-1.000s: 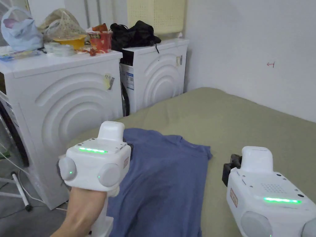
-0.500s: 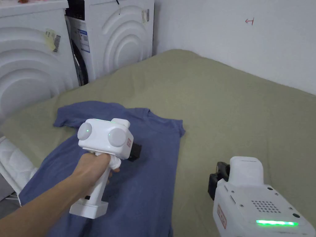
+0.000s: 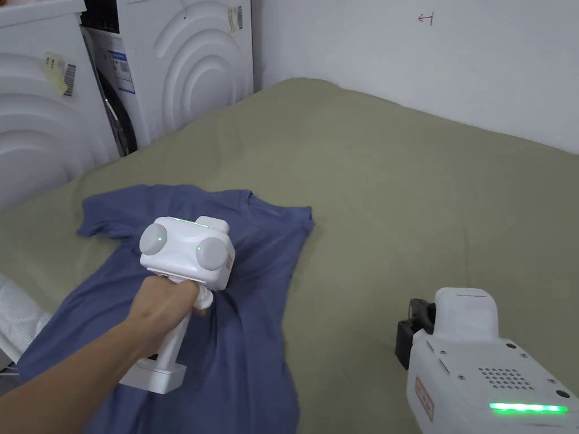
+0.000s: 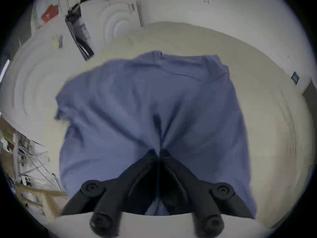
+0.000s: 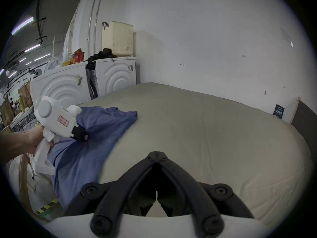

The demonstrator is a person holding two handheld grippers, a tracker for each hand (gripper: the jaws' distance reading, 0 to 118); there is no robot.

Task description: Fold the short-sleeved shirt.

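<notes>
while pinching the blue shirt (image 4: 154,104) — left hand-held gripper (image 4: 158,153), washing machines (image 3: 186,62) beyond

shirt (image 3: 249,316) hem (bottom edge) cropped

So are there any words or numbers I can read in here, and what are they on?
Red mark on the wall: a small arrow-like sign, no words.
Stickers on the washing machines: too small to read.
Red label on the left hand-held gripper: blurred.
Red label on the right hand-held gripper: blurred.
Dark tag by the bed: too small to read.
</notes>
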